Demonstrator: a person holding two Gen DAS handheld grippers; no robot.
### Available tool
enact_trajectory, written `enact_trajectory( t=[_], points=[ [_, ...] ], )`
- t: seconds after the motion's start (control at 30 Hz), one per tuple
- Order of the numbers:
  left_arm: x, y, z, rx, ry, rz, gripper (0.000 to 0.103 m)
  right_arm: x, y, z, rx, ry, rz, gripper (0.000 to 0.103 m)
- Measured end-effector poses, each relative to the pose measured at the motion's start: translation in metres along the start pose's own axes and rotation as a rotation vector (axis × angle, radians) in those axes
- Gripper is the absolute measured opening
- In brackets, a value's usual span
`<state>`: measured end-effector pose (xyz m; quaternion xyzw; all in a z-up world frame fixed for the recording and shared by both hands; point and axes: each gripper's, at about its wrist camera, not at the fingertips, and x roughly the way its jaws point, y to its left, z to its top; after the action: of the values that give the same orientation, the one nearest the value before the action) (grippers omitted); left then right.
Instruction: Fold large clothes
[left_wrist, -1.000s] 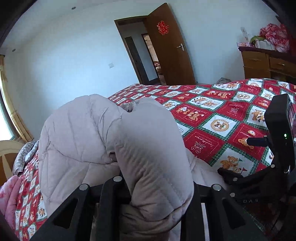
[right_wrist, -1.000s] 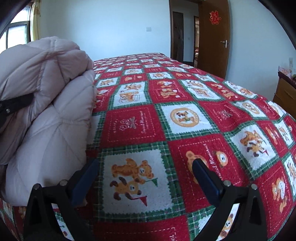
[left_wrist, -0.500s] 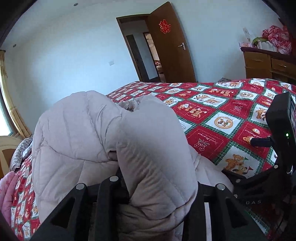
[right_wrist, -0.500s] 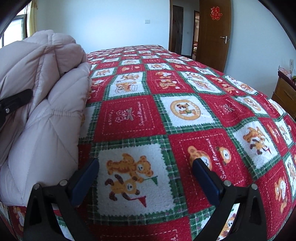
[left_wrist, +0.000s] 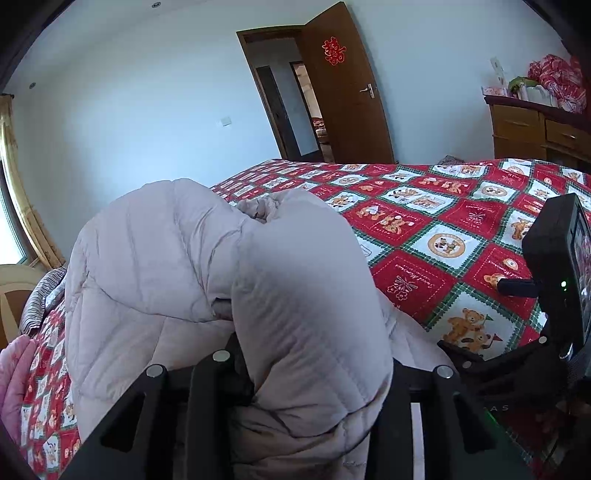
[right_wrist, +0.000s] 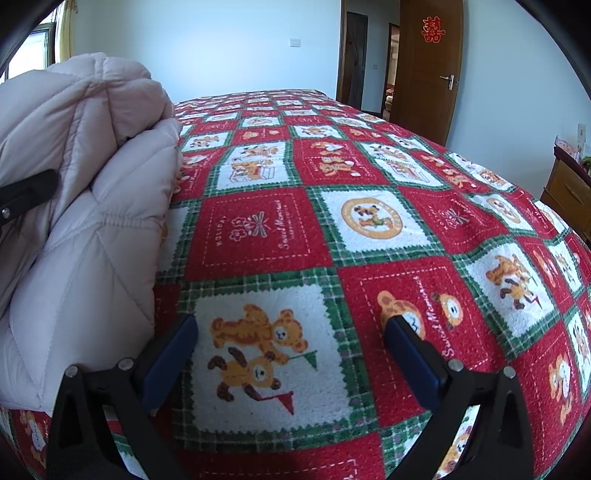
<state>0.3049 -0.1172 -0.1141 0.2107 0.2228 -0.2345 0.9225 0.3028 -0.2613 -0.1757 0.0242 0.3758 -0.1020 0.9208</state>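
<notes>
A pale pinkish-grey quilted down coat (left_wrist: 177, 266) lies bunched on the bed. My left gripper (left_wrist: 306, 373) is shut on a thick fold of it, which drapes over the fingers and hides their tips. The coat also shows at the left of the right wrist view (right_wrist: 85, 221), with a black part of the left gripper across it. My right gripper (right_wrist: 291, 339) is open and empty, just above the bedspread to the right of the coat. It also shows at the right edge of the left wrist view (left_wrist: 517, 354).
The bed is covered by a red, green and white teddy-bear patchwork bedspread (right_wrist: 369, 221). A pink garment (left_wrist: 14, 376) and a striped one (left_wrist: 40, 295) lie at the far left. A wooden dresser (left_wrist: 532, 129) stands at the right, an open brown door (left_wrist: 347, 92) behind.
The left gripper has lifted slightly with the coat fold in it. The right gripper has moved a little forward and lower over the bedspread, still open.
</notes>
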Motion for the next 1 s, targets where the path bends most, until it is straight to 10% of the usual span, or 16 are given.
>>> enact_trajectory(
  t=[0.23, 0.4, 0.53, 0.73, 1.0],
  points=[
    [-0.049, -0.017, -0.004, 0.022, -0.070, 0.066, 0.092, 0.000, 0.000, 0.000, 0.001, -0.003, 0.002, 0.103],
    [-0.103, 0.004, -0.011, -0.064, -0.188, 0.089, 0.093, 0.000, 0.000, -0.001, 0.001, -0.004, 0.003, 0.103],
    [-0.114, 0.063, -0.013, -0.212, -0.231, 0.245, 0.097, 0.000, 0.000, -0.001, 0.001, -0.004, 0.002, 0.103],
    [-0.031, 0.166, -0.010, -0.377, -0.054, 0.503, 0.098, 0.000, 0.001, 0.000, 0.000, -0.001, 0.002, 0.103],
    [0.041, 0.129, 0.013, -0.198, 0.049, 0.442, 0.098, -0.011, -0.022, 0.009, 0.081, -0.010, 0.049, 0.102]
  ],
)
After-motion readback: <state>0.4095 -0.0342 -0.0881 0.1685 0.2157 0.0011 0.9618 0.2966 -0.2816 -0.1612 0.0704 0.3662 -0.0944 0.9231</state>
